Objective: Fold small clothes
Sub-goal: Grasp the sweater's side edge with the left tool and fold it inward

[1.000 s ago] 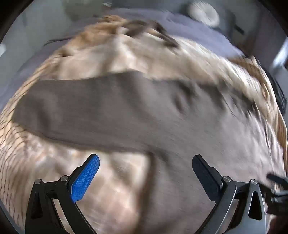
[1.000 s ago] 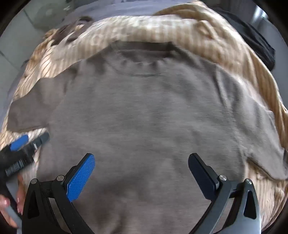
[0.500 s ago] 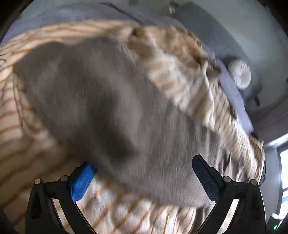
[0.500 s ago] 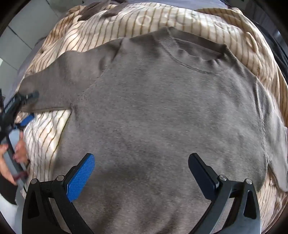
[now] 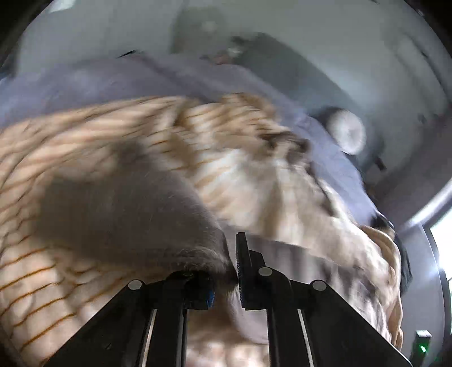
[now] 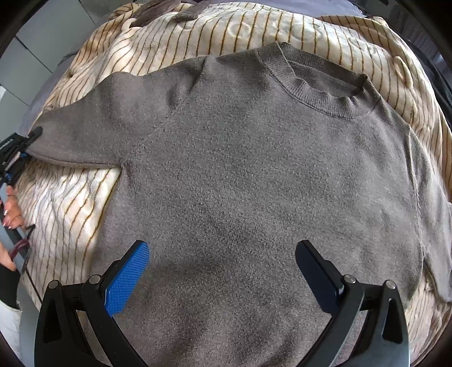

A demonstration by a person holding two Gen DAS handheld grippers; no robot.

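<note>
A grey-brown knit sweater [image 6: 240, 169] lies flat, front up, on a cream striped blanket [image 6: 70, 203], neck toward the far right. My right gripper [image 6: 223, 248] hovers open above its lower body, nothing between the fingers. The left sleeve stretches to the left, where my left gripper [image 6: 31, 135] pinches its cuff end. In the left wrist view the sleeve [image 5: 121, 220] runs into the left gripper [image 5: 230, 248]. Its jaws are closing, nearly together, with the cuff cloth between them. The left pad is hidden under the cloth.
A person's hand [image 6: 11, 214] holds the left gripper at the blanket's left edge. Another brown garment [image 6: 158, 11] lies at the blanket's far end. A lilac-grey sheet [image 5: 99, 82] shows beyond the blanket [image 5: 84, 127], with a round white object [image 5: 347, 135] past it.
My left gripper travelled out along the sleeve to its end, rolled, and went from wide open to pinching the cuff. The right gripper shifted slightly over the sweater and stayed open.
</note>
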